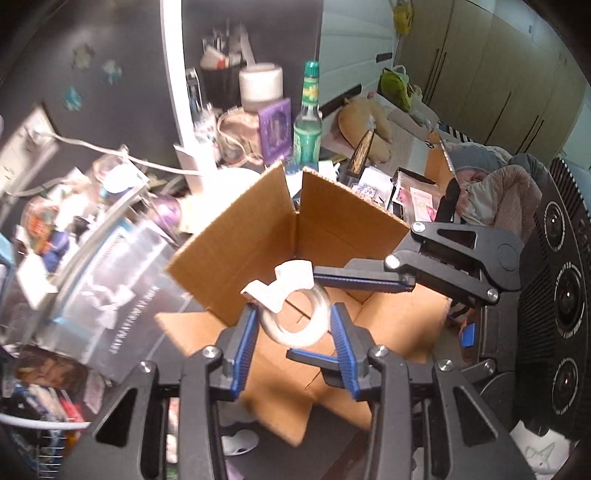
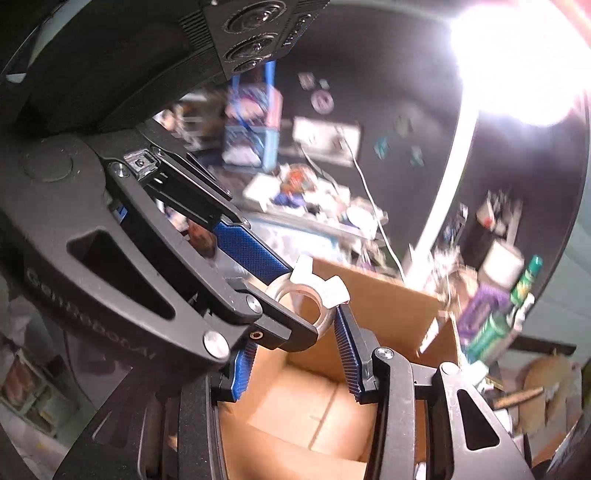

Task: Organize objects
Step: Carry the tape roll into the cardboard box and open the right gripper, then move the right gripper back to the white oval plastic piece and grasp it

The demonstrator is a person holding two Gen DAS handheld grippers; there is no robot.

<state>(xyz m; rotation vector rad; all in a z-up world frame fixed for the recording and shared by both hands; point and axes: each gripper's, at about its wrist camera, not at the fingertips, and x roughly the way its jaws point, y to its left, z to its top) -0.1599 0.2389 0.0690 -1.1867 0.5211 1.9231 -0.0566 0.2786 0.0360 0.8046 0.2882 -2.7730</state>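
A lived-in home room, seemingly a bedroom: tall beige wardrobe doors (image 1: 491, 70) fill the upper right of the left wrist view, a tan plush toy (image 1: 364, 122) lies on a cluttered surface at centre, and a green-capped glass bottle (image 1: 308, 114) stands beside a white jar (image 1: 260, 85).

A dark wall (image 1: 122, 33) with small pale stickers stands behind a cluttered table (image 1: 122, 184). A white lamp arm (image 2: 448, 184) curves up it to a glaring bright light (image 2: 517, 55). Tall beige cupboard doors (image 1: 491, 62) line the far side of the room.
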